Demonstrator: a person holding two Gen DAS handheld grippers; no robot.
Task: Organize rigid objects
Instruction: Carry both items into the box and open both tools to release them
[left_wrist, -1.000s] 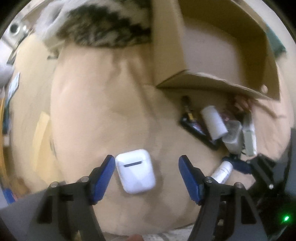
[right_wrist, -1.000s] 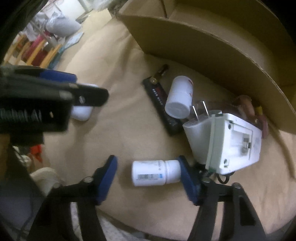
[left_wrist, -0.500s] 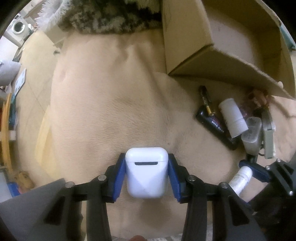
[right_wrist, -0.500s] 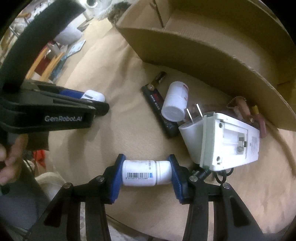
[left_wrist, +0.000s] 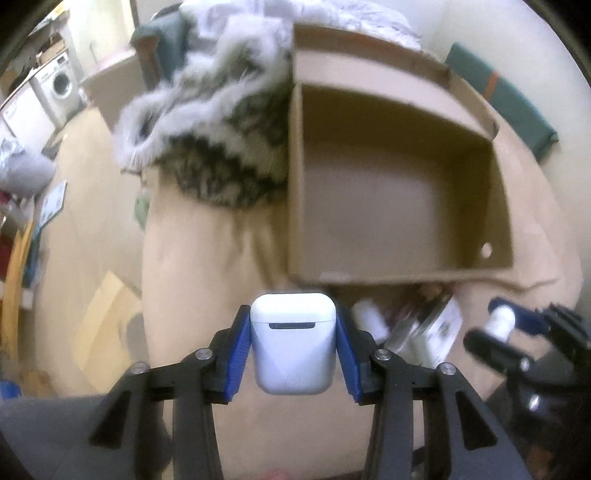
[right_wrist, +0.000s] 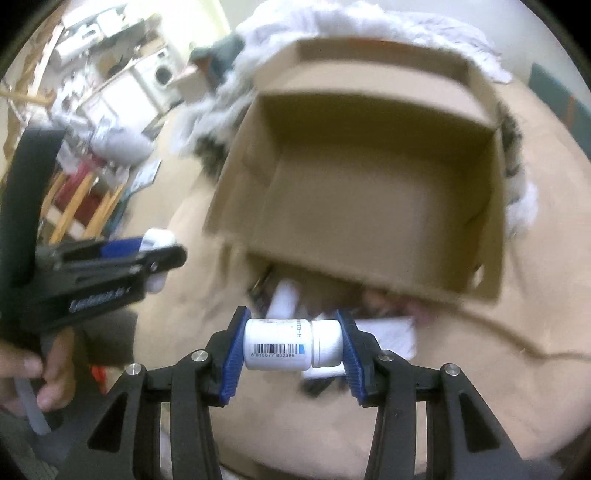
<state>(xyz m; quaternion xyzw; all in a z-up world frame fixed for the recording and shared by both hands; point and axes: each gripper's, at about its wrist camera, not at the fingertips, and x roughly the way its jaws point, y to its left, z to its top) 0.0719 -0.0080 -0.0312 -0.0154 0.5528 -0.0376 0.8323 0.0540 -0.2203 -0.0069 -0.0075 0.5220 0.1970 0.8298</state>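
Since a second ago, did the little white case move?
Yes. The white case, pinched in the left tongs, has come up off the beige blanket and now hangs just short of the cardboard box.

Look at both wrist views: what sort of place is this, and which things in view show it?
Most likely a lived-in home, perhaps a bedroom or living area: a washing machine stands in the background, a furry blanket lies beside the cardboard box, and clutter covers the floor.
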